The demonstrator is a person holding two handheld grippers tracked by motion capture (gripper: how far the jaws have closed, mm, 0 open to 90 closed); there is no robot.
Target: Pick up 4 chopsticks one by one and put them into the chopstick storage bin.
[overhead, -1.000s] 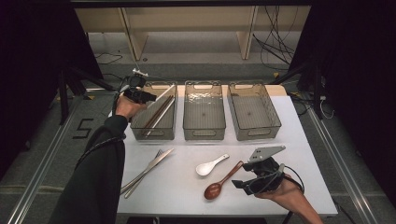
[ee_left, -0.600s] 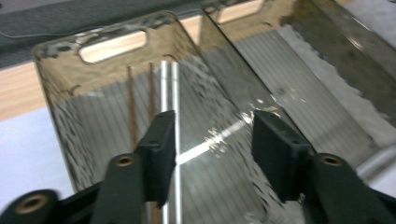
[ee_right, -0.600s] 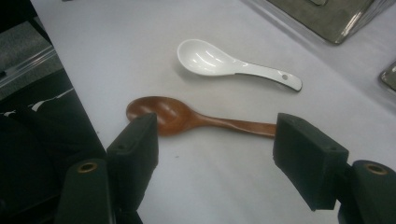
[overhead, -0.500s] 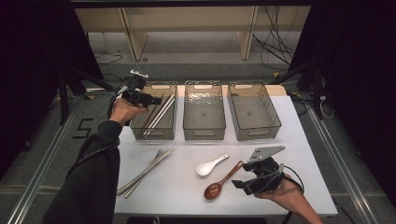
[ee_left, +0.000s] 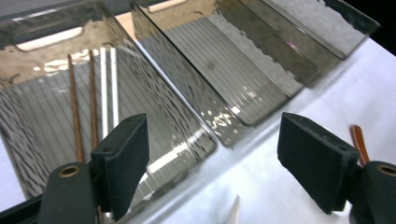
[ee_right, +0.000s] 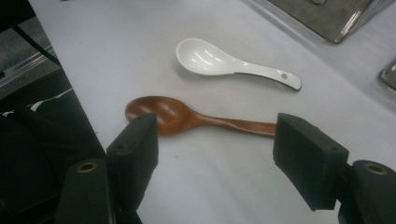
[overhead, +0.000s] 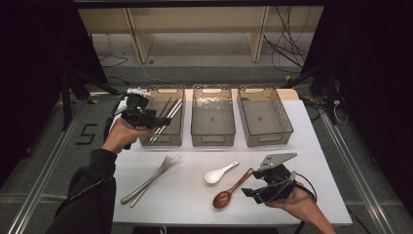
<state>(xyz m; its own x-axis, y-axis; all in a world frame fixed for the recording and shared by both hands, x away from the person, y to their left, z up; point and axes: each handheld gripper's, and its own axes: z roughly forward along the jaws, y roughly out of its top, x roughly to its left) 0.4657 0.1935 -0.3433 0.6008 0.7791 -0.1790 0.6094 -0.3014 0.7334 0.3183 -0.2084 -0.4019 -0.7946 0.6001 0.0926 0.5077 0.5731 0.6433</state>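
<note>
My left gripper point(overhead: 161, 121) point(ee_left: 212, 140) hovers over the near left corner of the left clear bin point(overhead: 160, 142) point(ee_left: 187, 88). Its jaws have just been opening and stand open with nothing between them. In that bin lie brown chopsticks point(overhead: 165, 111) point(ee_left: 74, 107) and a silver pair point(ee_left: 107, 84). My right gripper point(overhead: 251, 184) point(ee_right: 215, 135) rests low at the front right, open. Its jaws stand on either side of the wooden spoon point(overhead: 229, 192) point(ee_right: 163, 114) without pressing on it. A white ceramic spoon point(overhead: 216, 174) point(ee_right: 210, 58) lies just beyond.
A middle bin point(overhead: 213, 142) and a right bin point(overhead: 267, 142) stand beside the left one, both with nothing inside. A metal fork and another long utensil point(overhead: 151, 179) lie at the front left of the white table point(overhead: 195, 204).
The left hand has drawn back from over the left bin toward the near left, and its jaws have opened. The right hand has stayed put.
</note>
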